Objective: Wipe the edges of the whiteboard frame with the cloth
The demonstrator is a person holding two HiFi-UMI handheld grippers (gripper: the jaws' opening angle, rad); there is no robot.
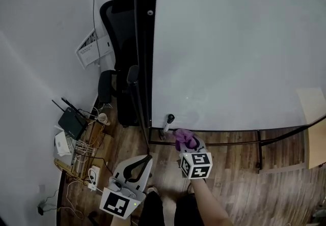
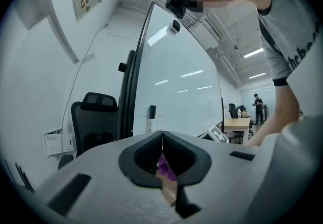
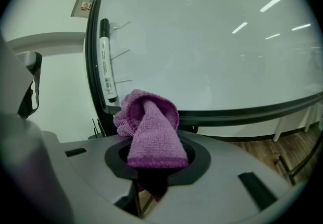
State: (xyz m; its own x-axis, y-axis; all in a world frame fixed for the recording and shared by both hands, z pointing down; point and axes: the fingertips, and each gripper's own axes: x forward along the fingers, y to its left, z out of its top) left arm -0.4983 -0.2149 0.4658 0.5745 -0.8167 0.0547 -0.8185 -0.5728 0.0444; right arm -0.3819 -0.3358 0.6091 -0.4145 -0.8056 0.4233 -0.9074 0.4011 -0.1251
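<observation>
The right hand-held gripper (image 1: 189, 146) pinches the purple cloth (image 3: 151, 129) near the whiteboard frame's (image 1: 145, 67) lower left corner, where it should press flat and drag steadily; the left hand-held gripper (image 1: 140, 164) hangs pressed together.

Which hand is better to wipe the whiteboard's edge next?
The right. The right gripper is shut on the purple cloth, near the bottom-left corner of the whiteboard frame. The left gripper is shut, holds nothing and sits farther away.

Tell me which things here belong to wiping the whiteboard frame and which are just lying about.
For the job: purple cloth, right gripper clamping it, whiteboard frame.
Lying about: marker, office chair, router; left gripper shut, empty.
</observation>
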